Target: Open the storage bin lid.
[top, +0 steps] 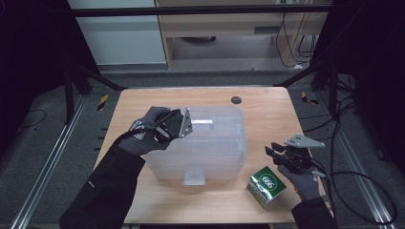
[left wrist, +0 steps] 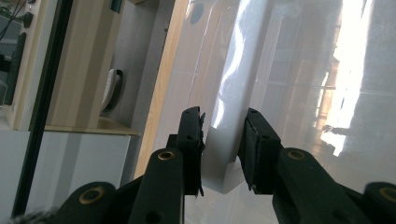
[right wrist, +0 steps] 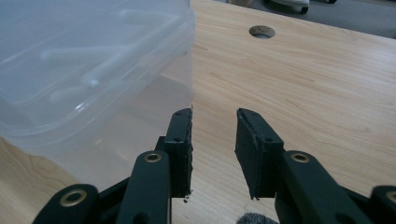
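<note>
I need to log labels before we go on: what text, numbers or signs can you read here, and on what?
"666": white digits in a white oval on the top of the green box, high view.
Smaller print on the green box's white side: too blurred to read.
Clear plastic bin: no readable text.

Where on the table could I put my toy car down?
The table is bare along the far edge behind the bin, around the round hole. The strip right of the bin is bare too. The near right corner is crowded by the green box and the right gripper.
</note>
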`<control>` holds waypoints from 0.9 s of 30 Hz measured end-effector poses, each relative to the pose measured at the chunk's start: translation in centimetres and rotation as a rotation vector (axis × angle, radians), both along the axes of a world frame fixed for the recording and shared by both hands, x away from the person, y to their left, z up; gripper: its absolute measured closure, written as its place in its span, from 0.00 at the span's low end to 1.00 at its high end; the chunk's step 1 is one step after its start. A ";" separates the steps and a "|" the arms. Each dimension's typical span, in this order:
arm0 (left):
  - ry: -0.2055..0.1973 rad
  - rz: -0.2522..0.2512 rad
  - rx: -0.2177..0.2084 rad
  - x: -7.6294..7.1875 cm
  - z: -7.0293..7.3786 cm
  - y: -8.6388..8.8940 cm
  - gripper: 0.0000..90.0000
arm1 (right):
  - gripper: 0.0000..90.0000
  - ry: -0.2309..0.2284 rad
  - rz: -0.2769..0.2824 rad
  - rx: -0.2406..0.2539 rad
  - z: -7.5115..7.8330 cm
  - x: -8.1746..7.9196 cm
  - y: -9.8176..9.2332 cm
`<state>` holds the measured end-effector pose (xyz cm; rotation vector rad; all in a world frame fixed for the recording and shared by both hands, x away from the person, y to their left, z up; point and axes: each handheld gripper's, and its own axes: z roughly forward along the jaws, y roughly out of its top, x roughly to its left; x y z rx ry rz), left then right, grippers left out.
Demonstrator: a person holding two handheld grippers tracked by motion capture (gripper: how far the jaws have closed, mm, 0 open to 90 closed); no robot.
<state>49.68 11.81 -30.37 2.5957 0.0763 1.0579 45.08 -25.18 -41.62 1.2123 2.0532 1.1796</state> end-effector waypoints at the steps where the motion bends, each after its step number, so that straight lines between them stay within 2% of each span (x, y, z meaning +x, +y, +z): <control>1: -0.004 -0.003 0.005 0.0 0.0 0.0 0.79 | 0.76 -0.002 0.010 0.004 0.2 -0.1 0.2; 13: -0.012 -0.008 0.028 0.1 0.2 -0.3 0.79 | 0.80 -0.008 0.068 0.011 1.4 -0.9 1.6; 14: -0.015 -0.004 0.043 0.2 0.4 -0.3 0.79 | 0.80 -0.012 0.079 0.013 1.5 -1.0 1.7; 21: -0.039 0.009 0.037 0.7 0.9 -0.4 0.79 | 0.85 -0.015 0.106 0.018 1.6 -1.4 2.3; 26: -0.036 0.024 0.005 1.2 1.2 -0.3 0.78 | 0.93 -0.012 0.110 0.021 1.5 -1.5 2.4; 27: -0.036 0.023 0.011 1.3 1.4 -0.2 0.78 | 0.97 -0.011 0.115 0.023 1.4 -1.6 2.5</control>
